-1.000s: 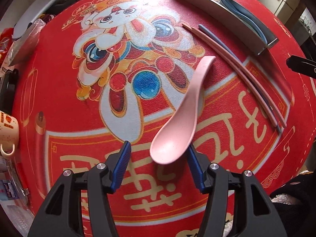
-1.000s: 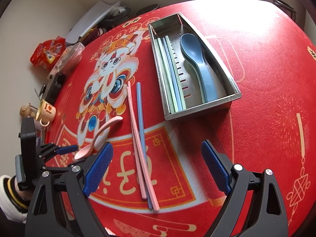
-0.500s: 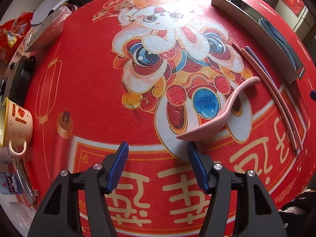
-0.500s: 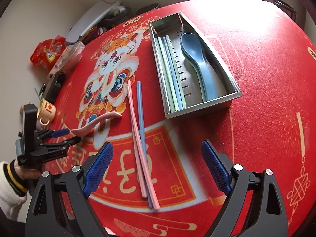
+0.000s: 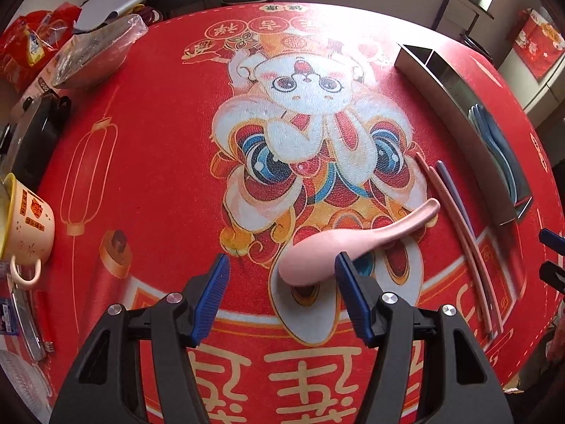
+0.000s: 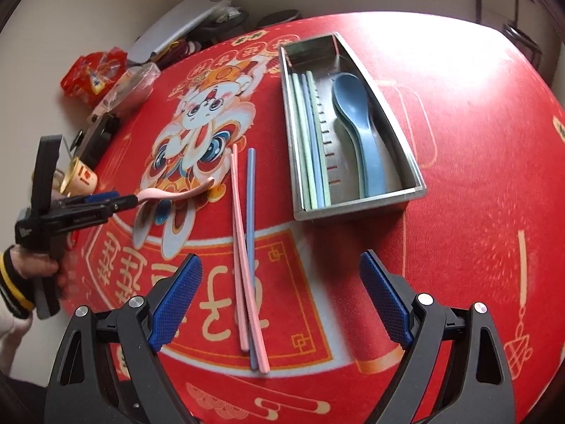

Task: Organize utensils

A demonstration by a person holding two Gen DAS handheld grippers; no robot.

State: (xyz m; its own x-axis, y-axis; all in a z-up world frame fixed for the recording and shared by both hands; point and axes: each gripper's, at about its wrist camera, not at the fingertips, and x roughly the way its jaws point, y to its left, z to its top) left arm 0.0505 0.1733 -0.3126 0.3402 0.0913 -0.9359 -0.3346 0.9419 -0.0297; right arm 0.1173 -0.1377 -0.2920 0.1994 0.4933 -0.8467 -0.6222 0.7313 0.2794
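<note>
A pink spoon (image 5: 349,243) hangs above the red mat, bowl down, its bowl touching the right finger (image 5: 353,293) of my left gripper (image 5: 280,293). The jaws stand wide apart and do not close on it. In the right wrist view the spoon (image 6: 176,194) juts from the left gripper's tips (image 6: 120,201). My right gripper (image 6: 282,304) is open and empty above the pink and blue chopsticks (image 6: 245,247). The steel tray (image 6: 356,208) holds a blue spoon (image 6: 356,123) and several chopsticks (image 6: 310,137).
A yellow mug (image 5: 26,219) stands at the table's left edge. Plastic bags (image 5: 91,53), a red snack packet (image 5: 24,46) and dark items crowd the far left. The tray (image 5: 459,106) lies at the right. The table edge runs near the tray.
The left gripper has tilted up and drawn back. The pink spoon swung from pointing away to lying sideways with its handle to the right. The right gripper has hardly moved.
</note>
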